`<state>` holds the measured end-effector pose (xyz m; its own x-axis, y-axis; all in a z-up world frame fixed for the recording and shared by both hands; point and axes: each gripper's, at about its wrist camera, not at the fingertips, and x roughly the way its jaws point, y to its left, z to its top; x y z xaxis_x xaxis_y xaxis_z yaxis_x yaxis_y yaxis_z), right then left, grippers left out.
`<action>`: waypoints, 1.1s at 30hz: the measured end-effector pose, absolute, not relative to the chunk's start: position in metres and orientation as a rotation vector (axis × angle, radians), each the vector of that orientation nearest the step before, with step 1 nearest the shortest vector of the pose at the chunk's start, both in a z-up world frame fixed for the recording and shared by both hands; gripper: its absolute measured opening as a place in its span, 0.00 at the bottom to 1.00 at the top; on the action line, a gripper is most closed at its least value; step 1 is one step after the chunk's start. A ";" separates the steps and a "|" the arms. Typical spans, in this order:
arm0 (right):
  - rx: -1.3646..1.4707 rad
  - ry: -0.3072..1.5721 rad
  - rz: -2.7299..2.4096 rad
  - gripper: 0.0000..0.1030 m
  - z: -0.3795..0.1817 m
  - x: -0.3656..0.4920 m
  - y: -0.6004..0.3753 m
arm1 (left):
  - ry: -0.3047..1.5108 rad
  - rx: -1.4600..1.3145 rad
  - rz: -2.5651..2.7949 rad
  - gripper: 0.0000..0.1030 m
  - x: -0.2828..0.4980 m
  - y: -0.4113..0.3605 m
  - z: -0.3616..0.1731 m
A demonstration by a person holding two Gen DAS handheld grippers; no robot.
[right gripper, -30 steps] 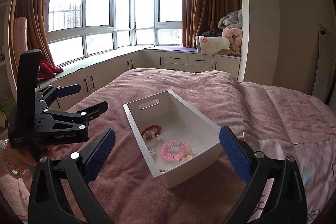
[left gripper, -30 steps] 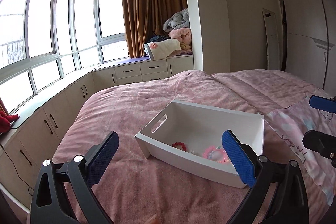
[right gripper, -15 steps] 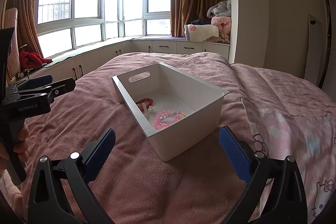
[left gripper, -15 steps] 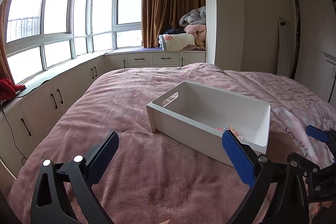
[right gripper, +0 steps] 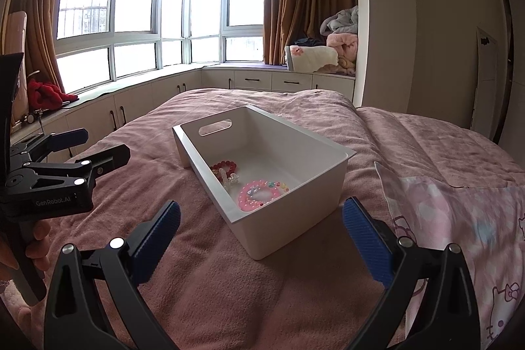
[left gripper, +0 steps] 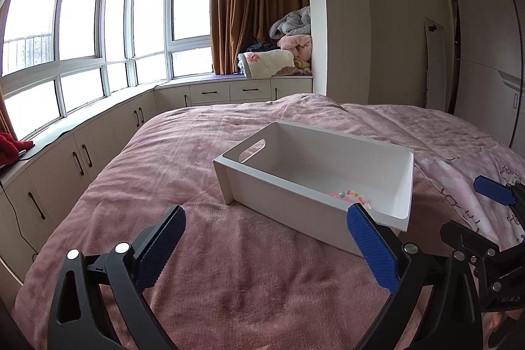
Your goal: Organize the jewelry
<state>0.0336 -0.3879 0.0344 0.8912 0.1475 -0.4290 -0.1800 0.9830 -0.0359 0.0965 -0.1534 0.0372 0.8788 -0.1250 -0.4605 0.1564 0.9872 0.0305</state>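
A white bin (right gripper: 323,173) with a slot handle sits on the pink bedspread. Inside it lie a pink bead bracelet (right gripper: 254,197), a red bead bracelet (right gripper: 224,167) and a pale clear one (right gripper: 229,179). In the left wrist view the bin (left gripper: 295,205) hides all but part of the pink bracelet (left gripper: 347,195). My left gripper (left gripper: 264,246) is open and empty, short of the bin's near wall. My right gripper (right gripper: 262,238) is open and empty too, just before the bin's near corner. Each gripper shows at the edge of the other's view: the left gripper (right gripper: 82,150), the right gripper (left gripper: 475,212).
The pink blanket (right gripper: 229,281) covers the bed, and a patterned pink pillowcase (right gripper: 459,225) lies to the right of the bin. Low cabinets (left gripper: 65,173) under the windows run along the left. Folded bedding (left gripper: 282,54) is piled on the window seat behind.
Both grippers have dropped lower and pulled back from the bin, so the views look across it from a flatter angle. Both stay open and empty. The bin and bracelets have not moved.
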 end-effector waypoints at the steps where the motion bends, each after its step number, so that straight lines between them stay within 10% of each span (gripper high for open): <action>1: -0.074 0.435 0.173 0.95 0.035 0.033 -0.388 | 0.480 0.059 -0.148 0.97 0.097 -0.153 0.037; 33: -0.161 0.448 0.187 0.95 0.023 0.033 -0.366 | 0.502 0.093 -0.166 0.97 0.093 -0.161 0.020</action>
